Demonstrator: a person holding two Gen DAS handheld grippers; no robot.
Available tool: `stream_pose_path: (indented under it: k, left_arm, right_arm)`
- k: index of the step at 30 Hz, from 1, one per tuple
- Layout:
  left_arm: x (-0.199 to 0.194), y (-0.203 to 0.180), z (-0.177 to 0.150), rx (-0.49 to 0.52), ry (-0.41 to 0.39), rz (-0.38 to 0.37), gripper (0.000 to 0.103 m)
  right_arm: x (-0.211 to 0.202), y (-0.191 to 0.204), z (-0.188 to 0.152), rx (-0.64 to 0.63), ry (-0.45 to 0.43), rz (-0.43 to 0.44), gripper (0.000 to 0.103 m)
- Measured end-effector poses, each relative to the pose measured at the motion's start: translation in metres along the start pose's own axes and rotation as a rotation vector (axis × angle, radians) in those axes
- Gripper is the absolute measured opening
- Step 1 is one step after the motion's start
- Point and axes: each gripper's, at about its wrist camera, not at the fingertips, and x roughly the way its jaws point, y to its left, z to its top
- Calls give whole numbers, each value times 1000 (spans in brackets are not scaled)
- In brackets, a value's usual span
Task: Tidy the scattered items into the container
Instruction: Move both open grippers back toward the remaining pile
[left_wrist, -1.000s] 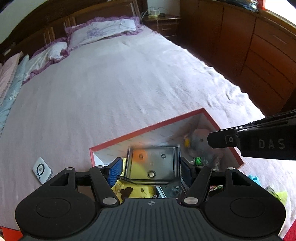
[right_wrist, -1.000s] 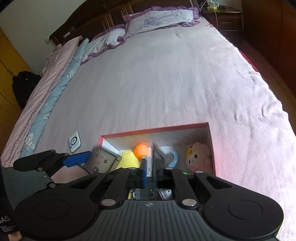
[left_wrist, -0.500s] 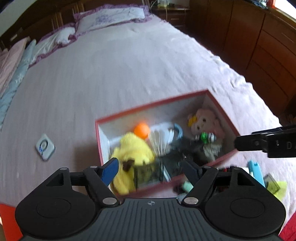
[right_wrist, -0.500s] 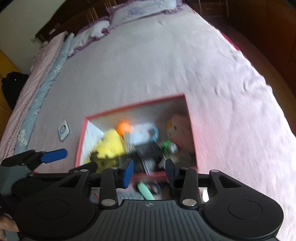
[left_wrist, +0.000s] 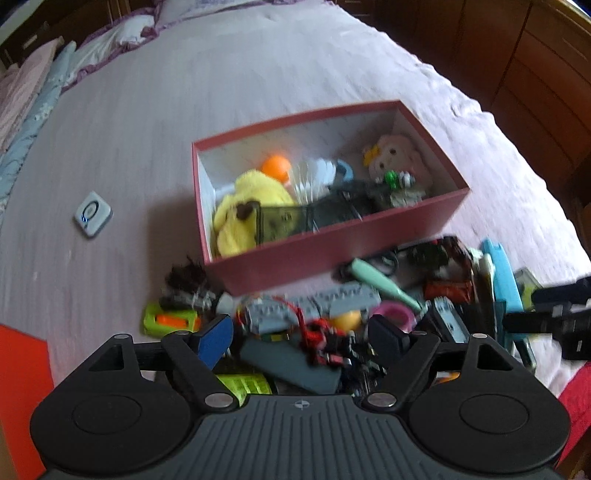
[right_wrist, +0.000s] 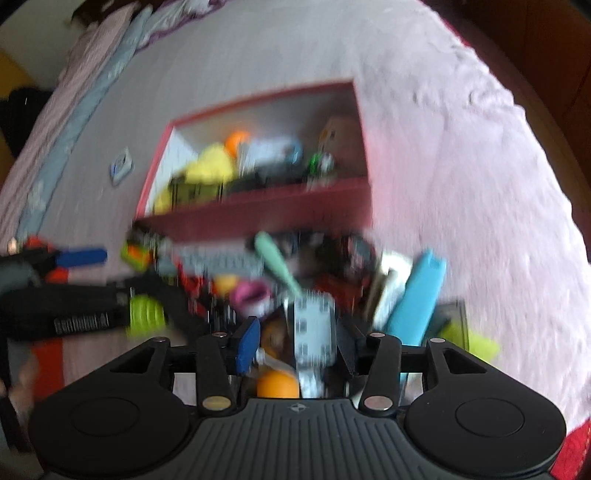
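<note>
Fingers (right_wrist: 246, 341) astride grey brick (right_wrist: 314, 332), right-wrist only.

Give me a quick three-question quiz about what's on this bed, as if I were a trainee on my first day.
1. True or false: the yellow plush toy lies inside the red box.
2. Which lies on the bedspread outside the box? A) orange ball B) mint green stick C) pink plush doll
3. Fill in: the jaws of the left gripper are ____, with nothing between them.

Key
1. True; it lies at the box's left end.
2. B; it lies in the pile in front of the box.
3. Open.
</note>
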Motion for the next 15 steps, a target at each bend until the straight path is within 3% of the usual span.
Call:
stream_pose_path:
  k: [6, 15]
  left_arm:
    - [-4, -10, -29, -3, 35, 13, 82]
    - [-9, -21, -76, -12, 103, 44, 85]
  right_arm:
    - [8, 8, -49, -21, 79, 11, 54]
    - [29, -1, -88, -10, 177, 33, 58]
